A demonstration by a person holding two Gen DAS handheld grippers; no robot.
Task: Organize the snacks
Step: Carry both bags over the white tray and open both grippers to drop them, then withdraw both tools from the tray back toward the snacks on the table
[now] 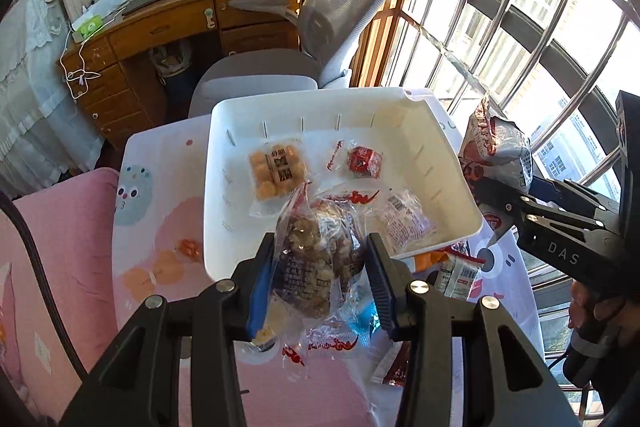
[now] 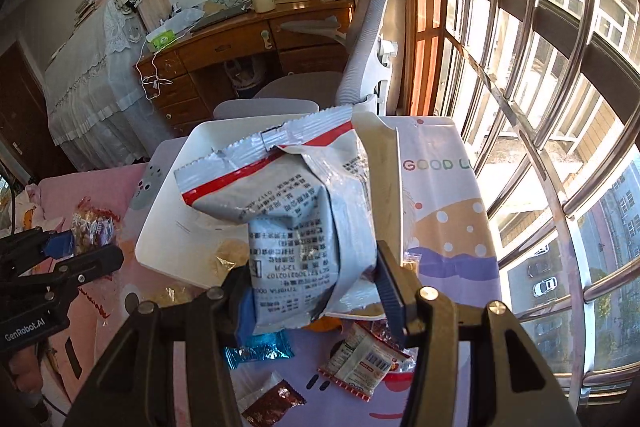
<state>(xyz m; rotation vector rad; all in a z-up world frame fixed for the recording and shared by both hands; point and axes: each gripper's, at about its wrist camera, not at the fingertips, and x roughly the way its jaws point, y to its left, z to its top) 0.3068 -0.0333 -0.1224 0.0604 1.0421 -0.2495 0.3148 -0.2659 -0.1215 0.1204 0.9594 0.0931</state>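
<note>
**Left wrist view: both claws loaded at the tray's near edge**

Left wrist view: the left claw (image 1: 320, 279) is closed on a clear packet of brown snacks (image 1: 312, 259), both pads pressing its sides. The packet hangs over the near rim of the white tray (image 1: 224, 211). Inside the tray lie an orange-ball pack (image 1: 276, 169), a red wrapped sweet (image 1: 364, 161) and a clear printed packet (image 1: 404, 219); the tray's far-right part is bare.

Right wrist view: the right claw (image 2: 310, 291) grips a grey-and-white bag (image 2: 296, 227), held above the tray's near-right corner. On the surface (image 2: 440, 187) near this claw lie a blue wrapper (image 2: 260, 347), a barcode packet (image 2: 364, 363) and a brown sachet (image 2: 276, 403). The surface's right edge runs close to the window bars (image 2: 540, 107); its far right area is open.
</note>
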